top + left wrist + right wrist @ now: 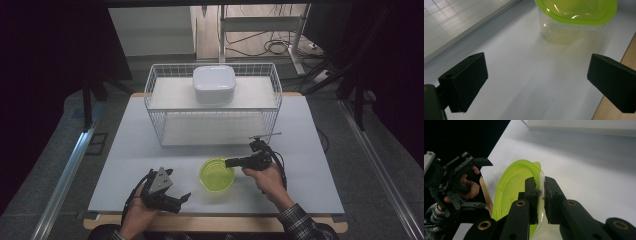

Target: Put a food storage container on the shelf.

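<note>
Two tongs low in frame: right tongs (541, 195) pinch the green container's (217, 175) rim; left tongs (536, 82) gape wide, holding nothing.

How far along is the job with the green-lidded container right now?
Done: the right gripper has clamped onto the rim of the green-lidded container, one jaw over the lid, one outside the wall. In hand: that grip, with the container on the white table. Left: any lifting or moving of it; the left gripper sits open, apart from the container.
</note>
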Demonstrator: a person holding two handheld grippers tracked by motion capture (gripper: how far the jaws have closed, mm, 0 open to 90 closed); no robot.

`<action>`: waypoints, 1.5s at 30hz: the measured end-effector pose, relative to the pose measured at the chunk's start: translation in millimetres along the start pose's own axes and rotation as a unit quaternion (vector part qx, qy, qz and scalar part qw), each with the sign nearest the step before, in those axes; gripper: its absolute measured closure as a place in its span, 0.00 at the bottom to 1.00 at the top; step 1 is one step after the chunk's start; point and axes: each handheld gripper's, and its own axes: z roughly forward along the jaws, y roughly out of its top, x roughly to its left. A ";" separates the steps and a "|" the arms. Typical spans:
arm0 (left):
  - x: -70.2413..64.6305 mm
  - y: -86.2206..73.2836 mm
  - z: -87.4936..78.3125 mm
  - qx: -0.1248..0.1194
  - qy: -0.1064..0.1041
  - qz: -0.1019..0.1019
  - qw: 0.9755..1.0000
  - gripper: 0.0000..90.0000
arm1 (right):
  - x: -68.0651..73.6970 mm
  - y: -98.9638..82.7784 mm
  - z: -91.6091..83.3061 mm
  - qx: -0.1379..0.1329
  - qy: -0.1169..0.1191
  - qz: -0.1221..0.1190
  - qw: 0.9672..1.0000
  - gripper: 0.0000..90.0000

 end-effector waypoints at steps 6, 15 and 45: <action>0.4 0.1 -0.6 -0.002 0.002 -0.002 1.000 0.03 | 4.1 2.7 -8.8 -0.020 0.009 -0.002 1.000 0.91; 1.0 0.0 -1.1 -0.004 0.002 -0.004 1.000 0.03 | 10.1 8.2 -24.3 -0.051 0.022 0.001 0.998 0.91; 1.6 0.1 -0.7 -0.001 0.001 -0.002 1.000 0.03 | 61.6 68.6 -81.0 -0.127 0.023 -0.046 0.991 0.91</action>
